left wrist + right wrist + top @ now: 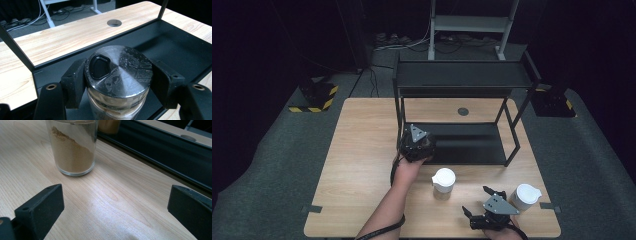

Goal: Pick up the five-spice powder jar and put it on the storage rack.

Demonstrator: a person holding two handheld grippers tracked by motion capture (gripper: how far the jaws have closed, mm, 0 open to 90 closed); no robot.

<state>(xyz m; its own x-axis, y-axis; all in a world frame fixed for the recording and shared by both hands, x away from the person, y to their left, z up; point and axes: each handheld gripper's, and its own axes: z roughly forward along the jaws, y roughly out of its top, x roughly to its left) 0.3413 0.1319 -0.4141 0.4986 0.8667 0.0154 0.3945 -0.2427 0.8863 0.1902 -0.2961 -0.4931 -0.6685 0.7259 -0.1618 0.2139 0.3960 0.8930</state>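
Your left gripper [117, 82] clamps the dark-lidded jar [118, 71] over the shelf [175, 45]; set it down next. Right gripper [115, 207] gapes empty.

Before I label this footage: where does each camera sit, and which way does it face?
High view: above the table's near edge, looking forward and down; forearm, both grippers.
Left gripper view: on the left gripper, facing the shelf; jaws clamp a dark-lidded jar.
Right gripper view: on the right gripper, low over the table; open jaws, glass jar ahead.
Shared: that shelf.
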